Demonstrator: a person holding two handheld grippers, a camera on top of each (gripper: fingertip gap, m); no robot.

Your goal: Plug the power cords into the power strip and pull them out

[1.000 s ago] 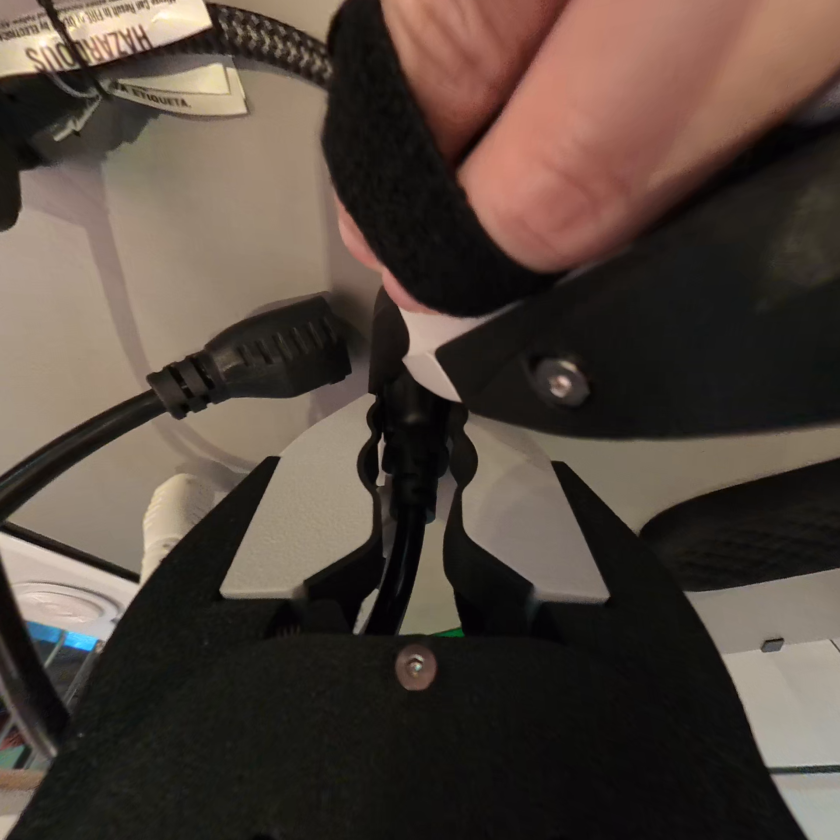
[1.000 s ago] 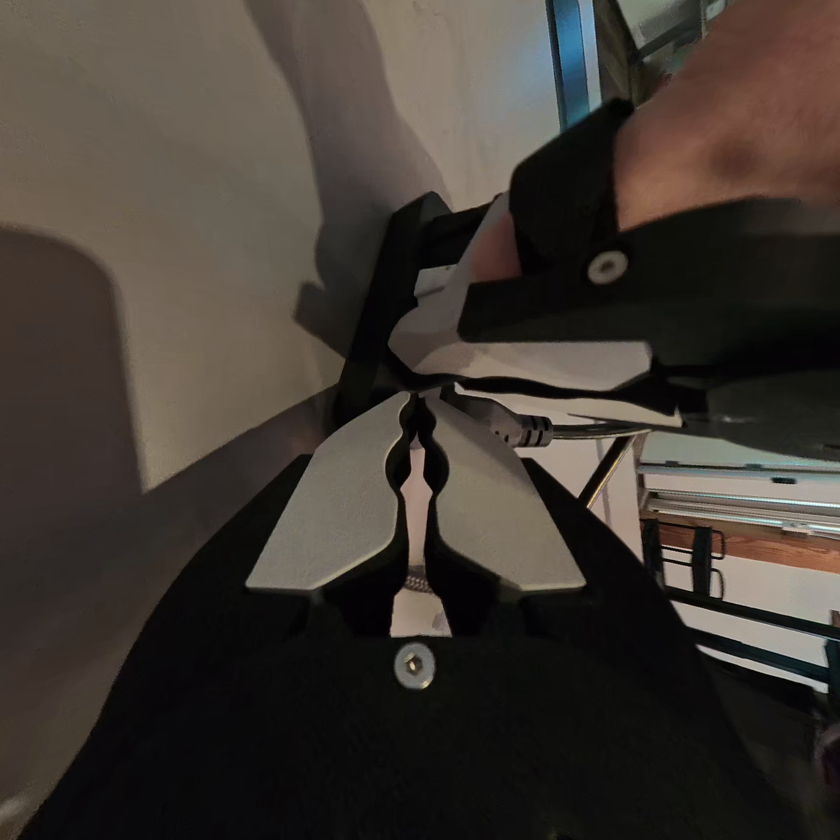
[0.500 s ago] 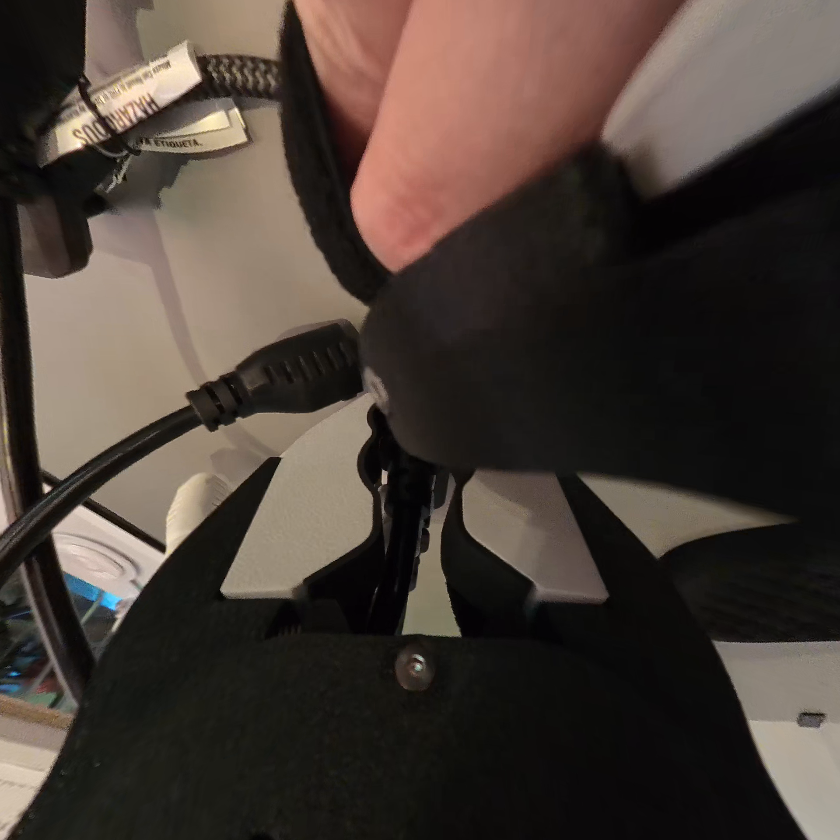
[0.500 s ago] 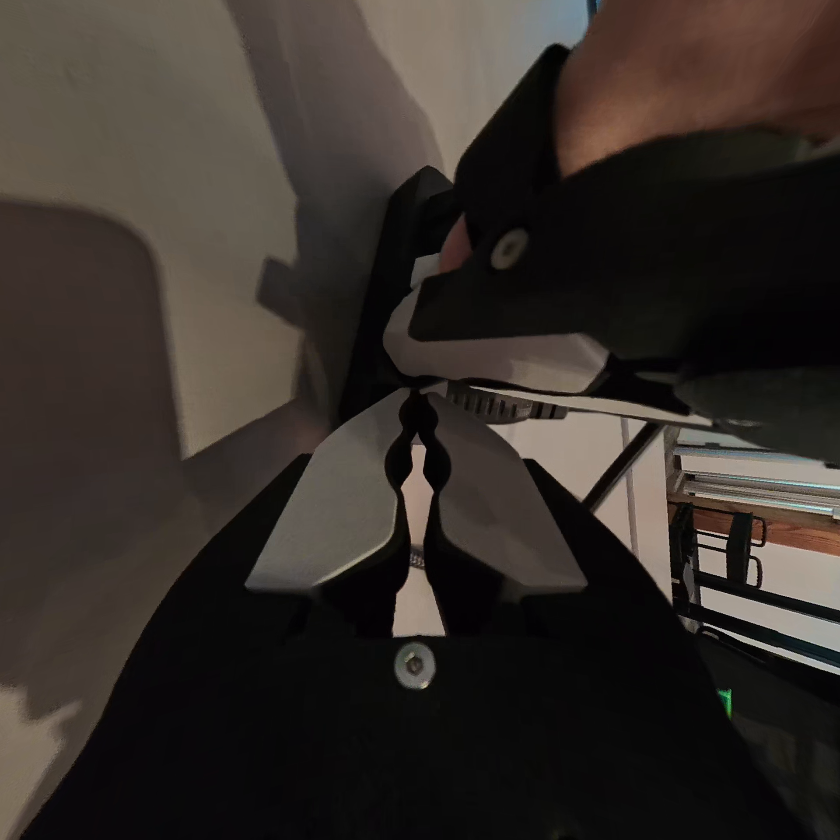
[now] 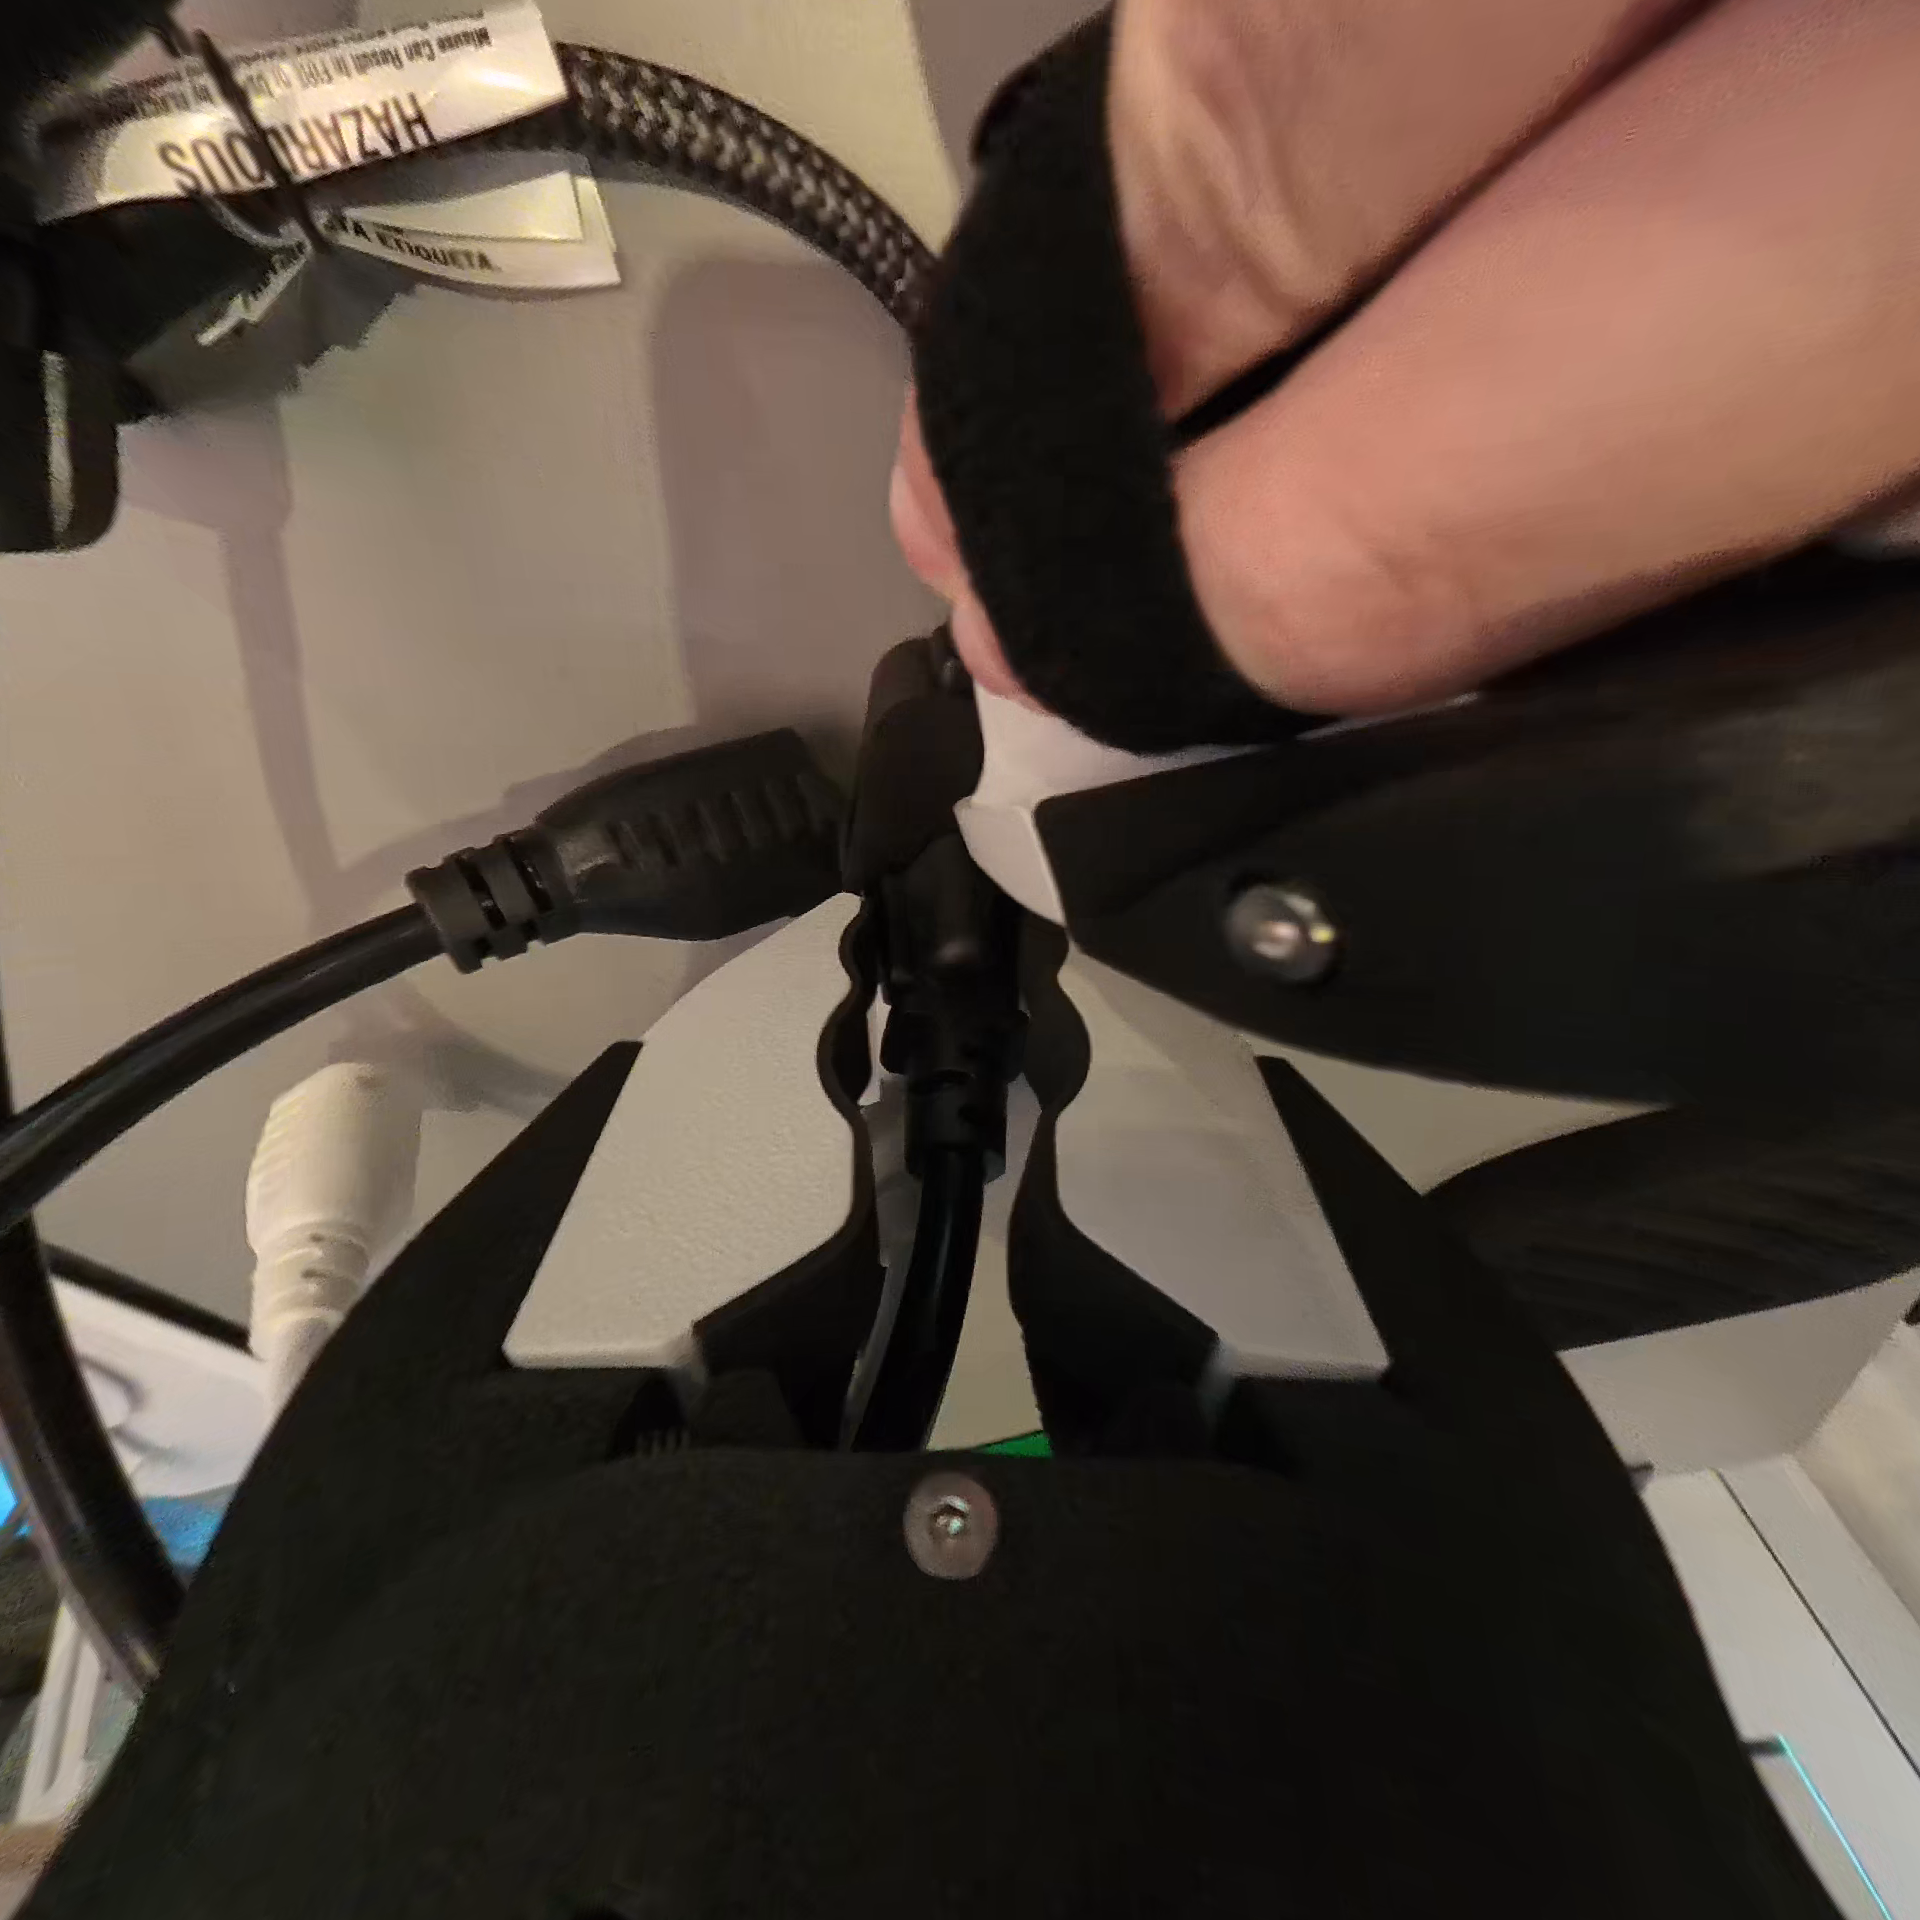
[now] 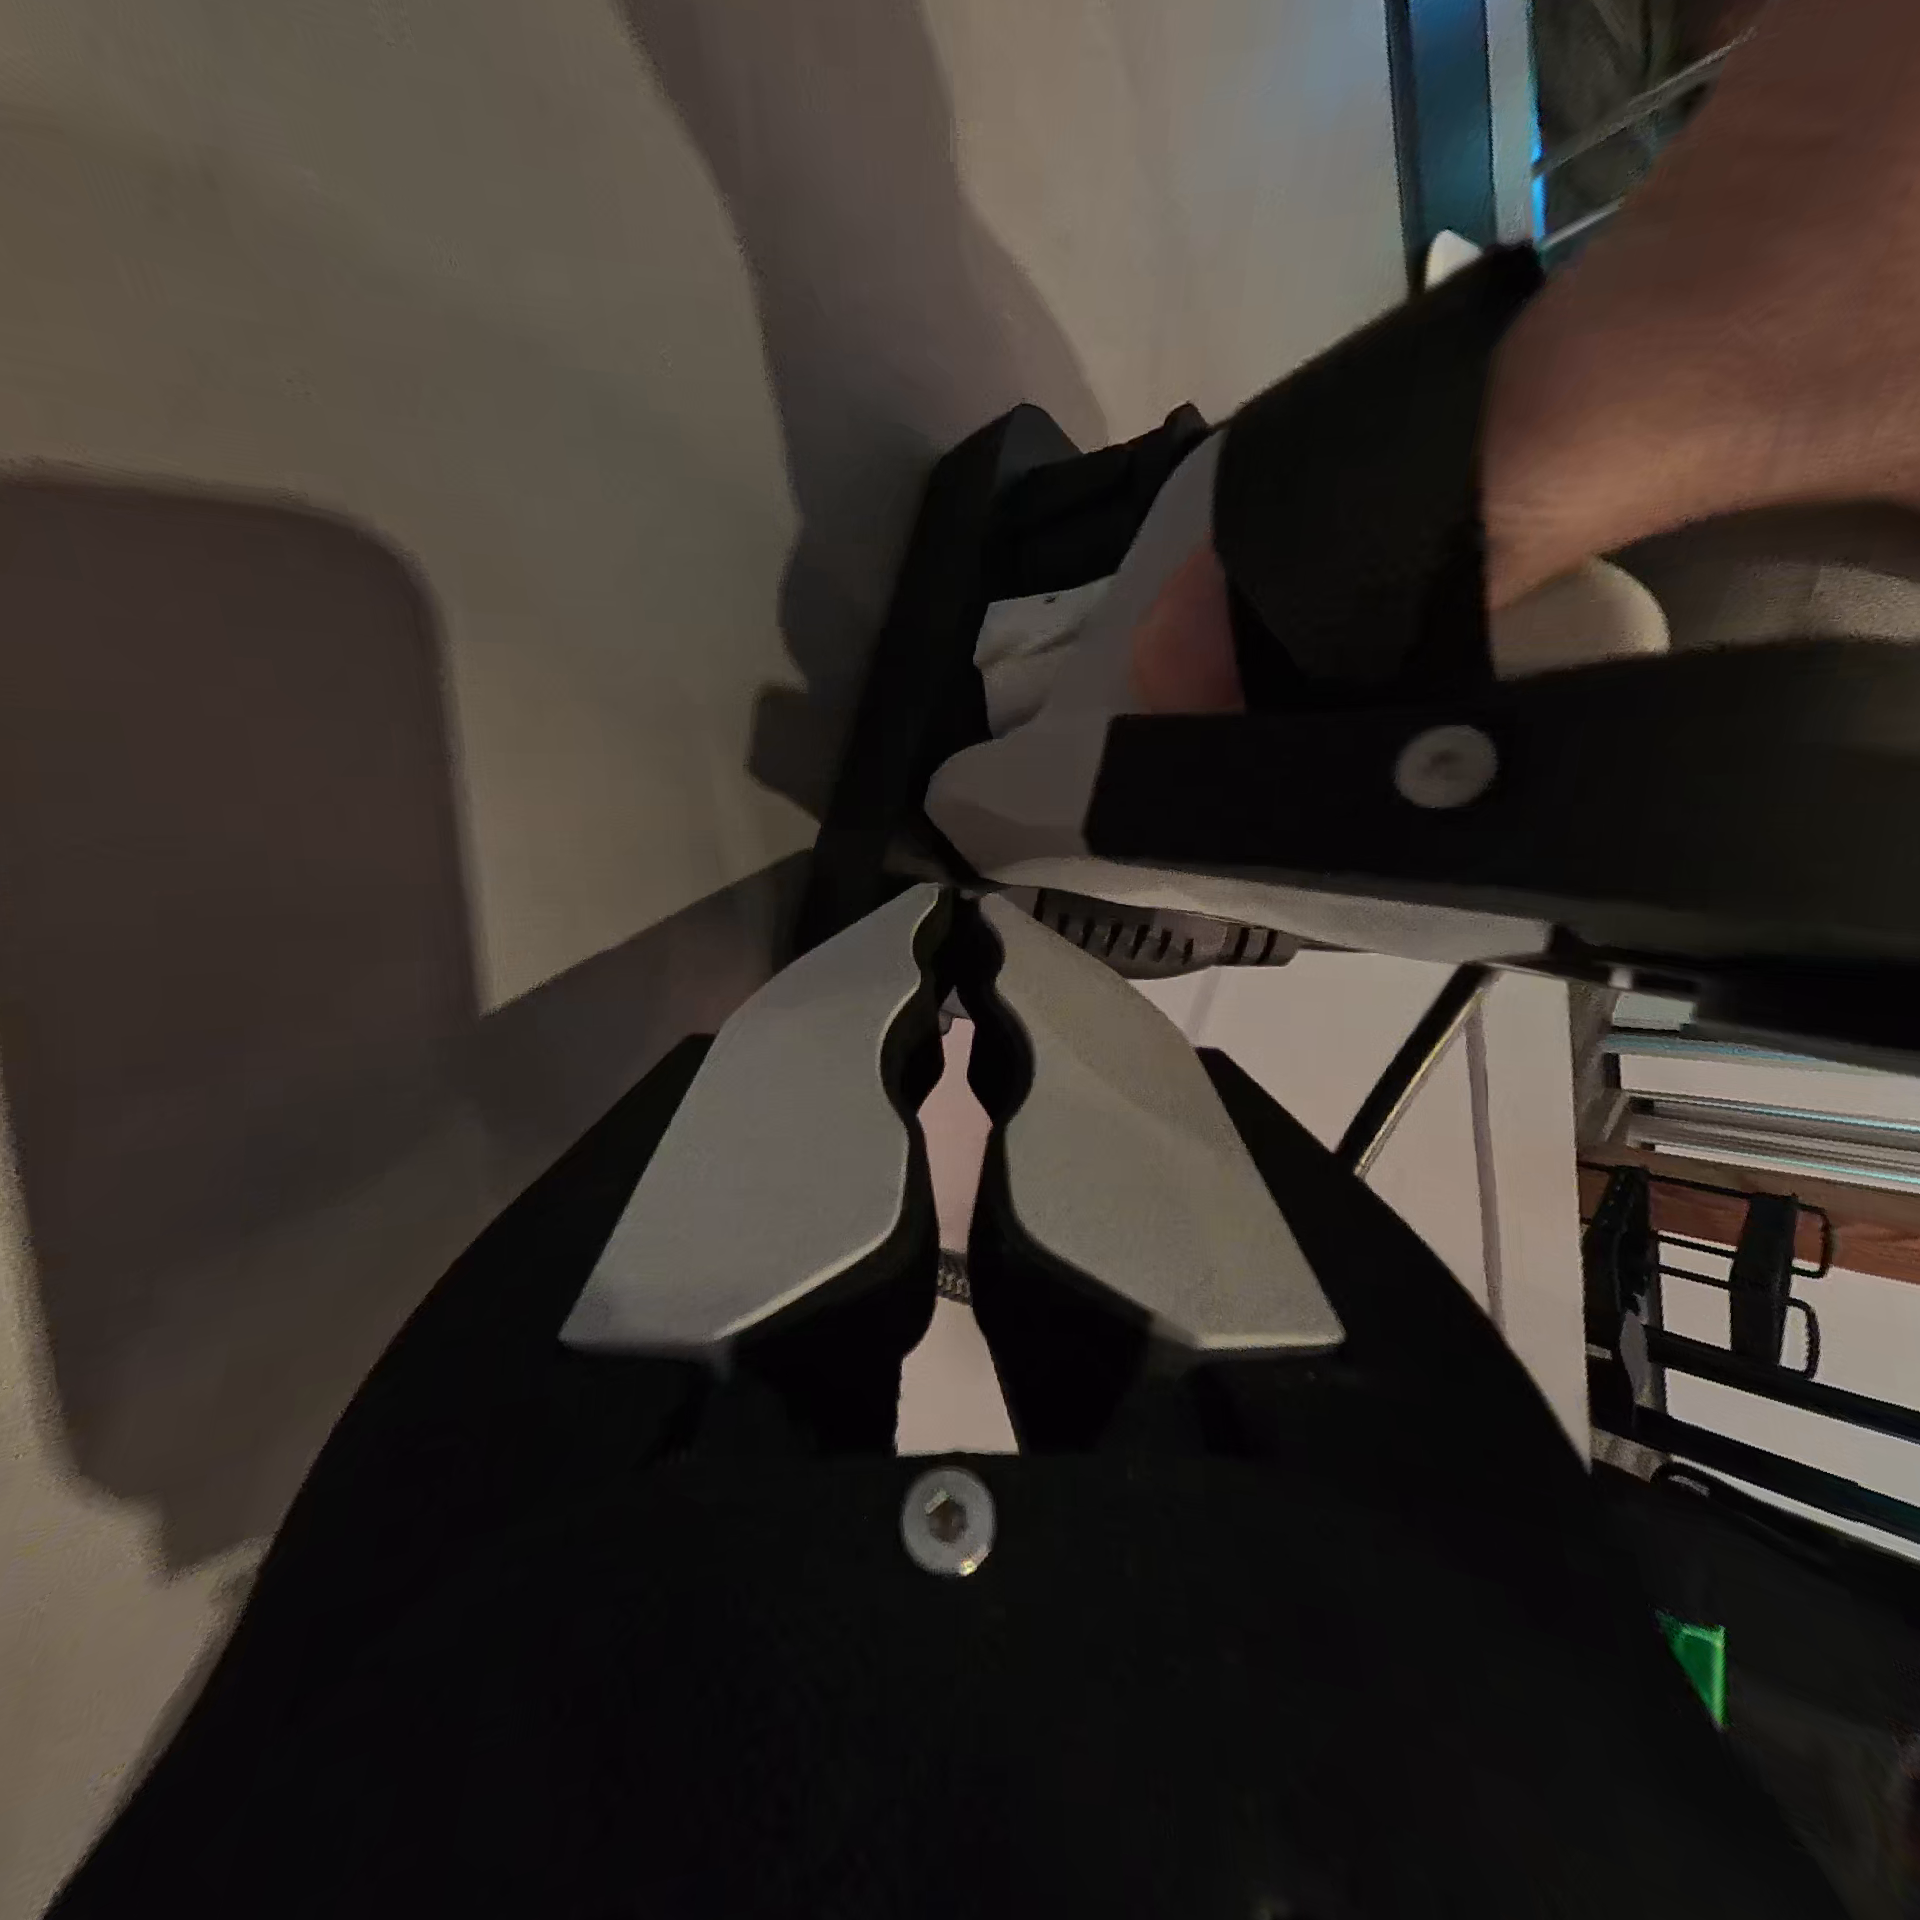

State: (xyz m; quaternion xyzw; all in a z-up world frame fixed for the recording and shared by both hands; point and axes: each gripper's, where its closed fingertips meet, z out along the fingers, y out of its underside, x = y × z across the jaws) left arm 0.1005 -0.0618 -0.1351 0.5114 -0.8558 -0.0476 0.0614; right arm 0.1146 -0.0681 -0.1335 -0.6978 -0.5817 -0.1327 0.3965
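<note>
In the left wrist view my left gripper is shut on a black plug whose cord runs back between the fingers. The plug's front meets the black power strip, seen edge-on; whether it is seated is hidden. A second black plug sits in the strip from the left. My right gripper is shut on the strip's edge, and it shows in the left wrist view with the hand. The left gripper enters the right wrist view from the right, holding the plug.
The strip's braided cord with white tags hangs at upper left. A white plug lies at lower left. A pale wall is close behind the strip. Shelving and a metal leg stand at the right. Both grippers' tips are close together, under 4 cm apart.
Both grippers stay shut on the same things. The right hand swung across the left view, covering the strip, then drew back. The left gripper and plug rose slightly in the right view.
</note>
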